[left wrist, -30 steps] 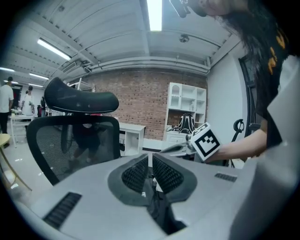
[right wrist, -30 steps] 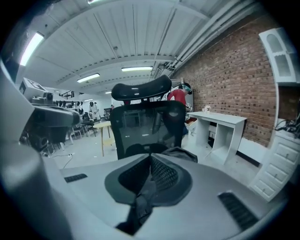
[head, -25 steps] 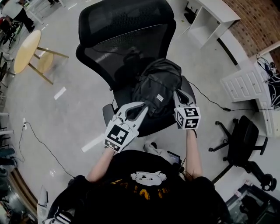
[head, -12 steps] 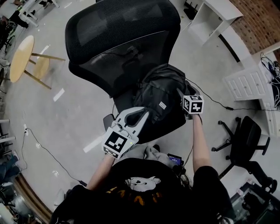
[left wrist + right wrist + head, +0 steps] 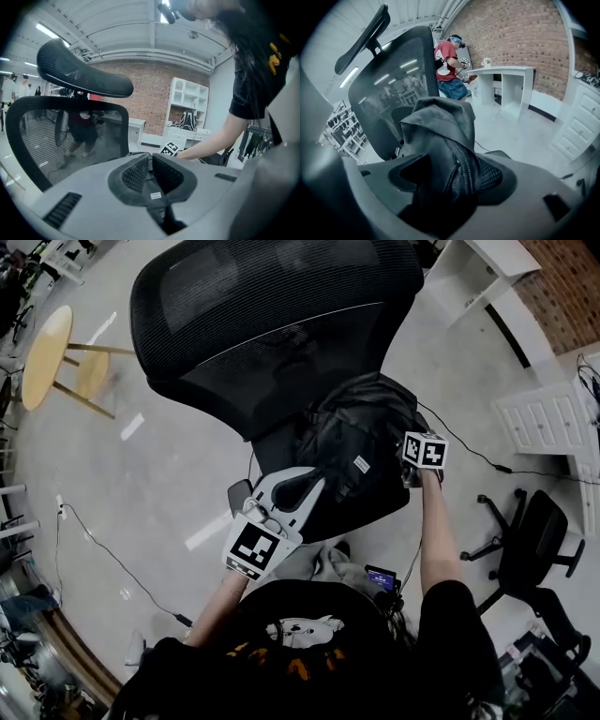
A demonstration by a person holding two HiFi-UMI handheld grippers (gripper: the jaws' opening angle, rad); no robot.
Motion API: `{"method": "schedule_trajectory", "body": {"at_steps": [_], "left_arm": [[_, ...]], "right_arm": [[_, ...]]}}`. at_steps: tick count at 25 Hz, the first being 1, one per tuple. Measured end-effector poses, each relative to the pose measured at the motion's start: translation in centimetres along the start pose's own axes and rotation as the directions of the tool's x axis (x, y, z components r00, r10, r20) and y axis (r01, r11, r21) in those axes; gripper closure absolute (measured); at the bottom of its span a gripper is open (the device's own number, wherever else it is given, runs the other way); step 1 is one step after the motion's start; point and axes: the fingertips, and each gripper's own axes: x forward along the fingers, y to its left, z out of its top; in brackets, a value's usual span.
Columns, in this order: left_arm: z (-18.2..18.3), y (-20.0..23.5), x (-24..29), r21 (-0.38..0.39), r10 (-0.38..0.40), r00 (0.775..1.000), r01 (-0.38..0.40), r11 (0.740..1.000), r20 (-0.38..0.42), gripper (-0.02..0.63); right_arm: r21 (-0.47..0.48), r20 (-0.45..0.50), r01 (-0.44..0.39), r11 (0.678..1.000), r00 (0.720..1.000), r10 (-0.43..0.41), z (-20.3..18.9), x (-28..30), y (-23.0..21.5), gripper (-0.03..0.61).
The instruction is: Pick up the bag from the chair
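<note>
Bag, black and slumped, sits on the seat of the black mesh office chair, leaning against the backrest. A small white label shows on its front. A zip runs up its fabric, and what it holds cannot be seen. The right gripper is at the bag's right side. Its jaws have just been opening and stand spread wide, with the bag's bunched fabric between them, not clamped. The left gripper hovers just beside the bag's near left edge, jaws pressed together with nothing between them.
</note>
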Motion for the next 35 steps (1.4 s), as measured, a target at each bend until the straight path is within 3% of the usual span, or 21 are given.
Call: {"method": "schedule_trajectory", "body": {"at_steps": [9, 16, 26, 35], "left_arm": [[-0.3, -0.4, 0.2, 0.000, 0.005, 1.000, -0.005, 1.000, -0.006, 0.594], [0.3, -1.0, -0.6, 0.006, 0.023, 1.000, -0.023, 1.000, -0.002, 0.594], [0.6, -1.5, -2.3, 0.025, 0.092, 0.996, -0.092, 0.995, 0.008, 0.594], [-0.5, -3.2, -5.3, 0.010, 0.156, 0.988, -0.156, 0.988, -0.003, 0.594]], "right_arm": [[0.012, -0.017, -0.021, 1.000, 1.000, 0.021, -0.4, -0.8, 1.4, 0.397], [0.016, 0.036, -0.101, 0.995, 0.994, 0.100, -1.3, -4.6, 6.3, 0.471], [0.110, 0.135, -0.212, 0.971, 0.971, 0.197, -3.3, -10.6, 14.8, 0.511], [0.058, 0.178, -0.253, 0.966, 0.954, 0.239, -2.9, -17.0, 19.2, 0.516]]}}
